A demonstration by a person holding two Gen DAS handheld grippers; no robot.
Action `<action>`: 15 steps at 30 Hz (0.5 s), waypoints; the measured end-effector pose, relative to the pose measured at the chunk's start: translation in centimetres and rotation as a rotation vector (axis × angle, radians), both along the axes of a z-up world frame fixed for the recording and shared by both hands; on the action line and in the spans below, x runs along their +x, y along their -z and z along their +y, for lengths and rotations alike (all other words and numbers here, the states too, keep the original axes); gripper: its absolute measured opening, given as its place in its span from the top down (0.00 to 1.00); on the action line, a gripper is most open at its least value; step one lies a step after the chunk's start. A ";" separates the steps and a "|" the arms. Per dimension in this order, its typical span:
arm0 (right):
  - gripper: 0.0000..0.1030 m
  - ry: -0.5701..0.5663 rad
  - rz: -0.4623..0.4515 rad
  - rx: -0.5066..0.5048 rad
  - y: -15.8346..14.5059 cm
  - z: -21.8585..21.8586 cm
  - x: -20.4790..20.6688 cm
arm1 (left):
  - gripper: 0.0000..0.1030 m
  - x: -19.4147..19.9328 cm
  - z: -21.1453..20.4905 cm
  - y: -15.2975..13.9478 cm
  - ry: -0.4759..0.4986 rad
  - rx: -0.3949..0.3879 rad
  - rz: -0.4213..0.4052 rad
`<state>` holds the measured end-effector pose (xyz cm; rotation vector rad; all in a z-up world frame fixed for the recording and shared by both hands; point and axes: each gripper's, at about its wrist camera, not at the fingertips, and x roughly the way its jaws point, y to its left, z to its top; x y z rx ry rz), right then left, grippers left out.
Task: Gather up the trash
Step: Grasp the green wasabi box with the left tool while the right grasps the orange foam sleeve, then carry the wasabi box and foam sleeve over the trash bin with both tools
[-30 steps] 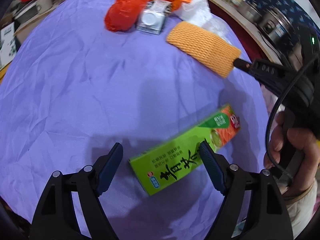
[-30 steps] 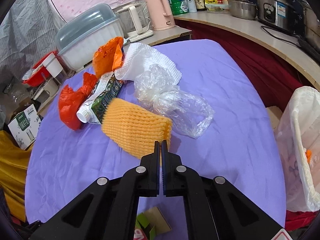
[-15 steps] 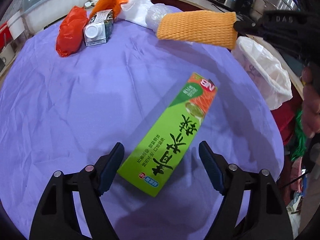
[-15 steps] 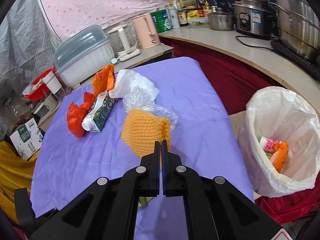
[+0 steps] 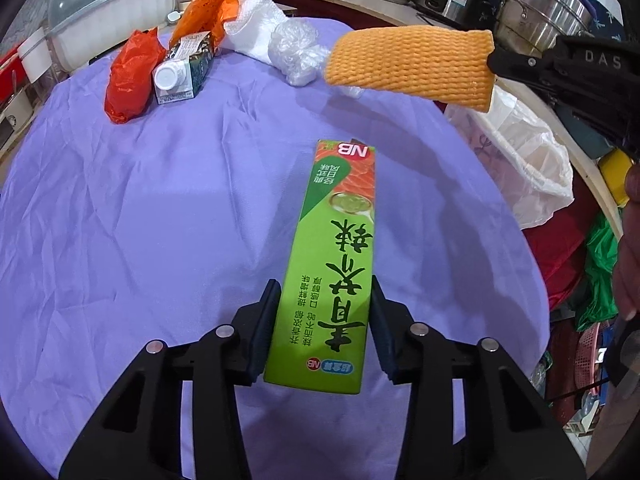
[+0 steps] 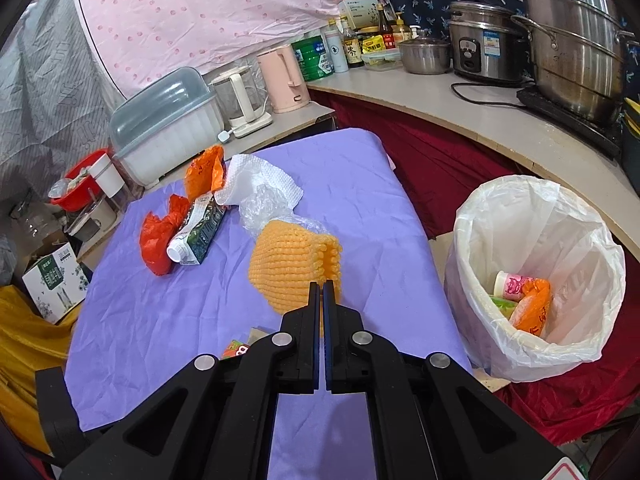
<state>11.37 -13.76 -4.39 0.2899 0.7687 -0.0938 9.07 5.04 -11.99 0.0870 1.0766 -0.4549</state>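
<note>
A long green box (image 5: 336, 264) lies on the purple table cloth (image 5: 160, 220). My left gripper (image 5: 325, 312) straddles its near end; the jaws are closing and both pads touch the box's long sides. My right gripper (image 6: 322, 292) is shut on one end of an orange foam net (image 6: 292, 268), held in the air above the table's right side. From the left wrist view the net (image 5: 408, 66) hangs level from that gripper (image 5: 496, 64). A white-lined trash bin (image 6: 508, 184) stands on the floor to the right, with some wrappers inside.
At the table's far end lie a milk carton (image 5: 180, 72), a red bag (image 5: 128, 80), an orange bag (image 5: 208, 8), a white paper towel (image 5: 252, 36) and crumpled clear plastic (image 5: 296, 52). Pots and kettles line the counter (image 6: 460, 104) behind.
My left gripper turned in line with the green box and narrowed from wide open onto its sides. My right gripper lifted the foam net off the table and carried it toward the bin.
</note>
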 end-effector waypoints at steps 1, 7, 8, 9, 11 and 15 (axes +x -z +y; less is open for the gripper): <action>0.98 0.002 -0.007 0.001 -0.3 -0.1 -0.2 | 0.61 -0.1 -0.1 -0.3 -0.002 -0.005 -0.002; 0.98 0.030 -0.050 0.000 -1.7 -1.4 -1.6 | 0.61 -0.5 -0.9 -3.0 -0.006 -0.044 -0.037; 0.98 0.038 -0.057 -0.001 -2.0 -1.8 -1.9 | 0.61 -0.6 -1.1 -3.5 -0.003 -0.050 -0.045; 0.98 0.045 -0.062 -0.002 -2.2 -2.0 -2.1 | 0.61 -0.6 -1.3 -3.8 -0.003 -0.052 -0.053; 0.98 0.061 -0.073 -0.003 -2.5 -2.7 -2.6 | 0.61 -0.8 -2.0 -4.9 0.006 -0.063 -0.073; 0.98 0.104 -0.096 -0.006 -3.4 -4.7 -3.9 | 0.61 -1.0 -3.6 -6.5 0.024 -0.078 -0.101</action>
